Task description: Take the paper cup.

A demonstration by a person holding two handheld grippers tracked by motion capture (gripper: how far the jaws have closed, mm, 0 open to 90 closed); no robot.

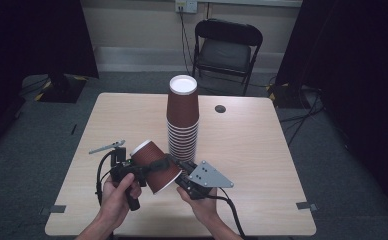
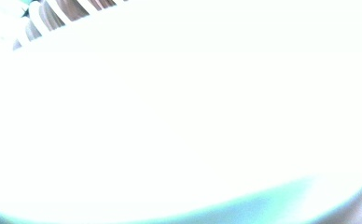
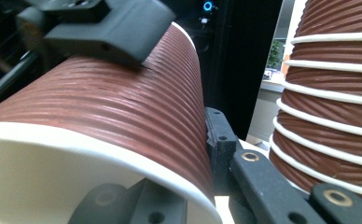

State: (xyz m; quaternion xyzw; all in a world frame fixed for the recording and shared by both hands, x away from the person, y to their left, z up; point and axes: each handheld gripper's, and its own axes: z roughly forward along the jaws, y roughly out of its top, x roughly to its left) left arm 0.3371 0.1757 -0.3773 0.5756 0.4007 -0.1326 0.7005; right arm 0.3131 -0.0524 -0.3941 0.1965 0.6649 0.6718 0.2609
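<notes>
A brown ribbed paper cup (image 1: 154, 167) lies tilted on its side in the air between my two grippers, above the table's near edge. My left gripper (image 1: 157, 166) is shut on it from the narrow white base end. One of its black jaws lies along the cup's wall (image 3: 123, 107). In the left gripper view the cup's base (image 2: 179, 116) is a washed-out white blur. My right gripper (image 1: 178, 173) meets the cup's wide mouth. One jaw is inside the white rim and the other outside it, pinching the rim wall (image 3: 188, 177).
A tall stack of upside-down brown cups (image 1: 183, 120) stands mid-table just behind the held cup, with the same stack (image 3: 333, 93) close on the right and its rims (image 2: 44, 14) at the top left. A black folding chair (image 1: 226, 50) stands beyond the wooden table (image 1: 262, 165).
</notes>
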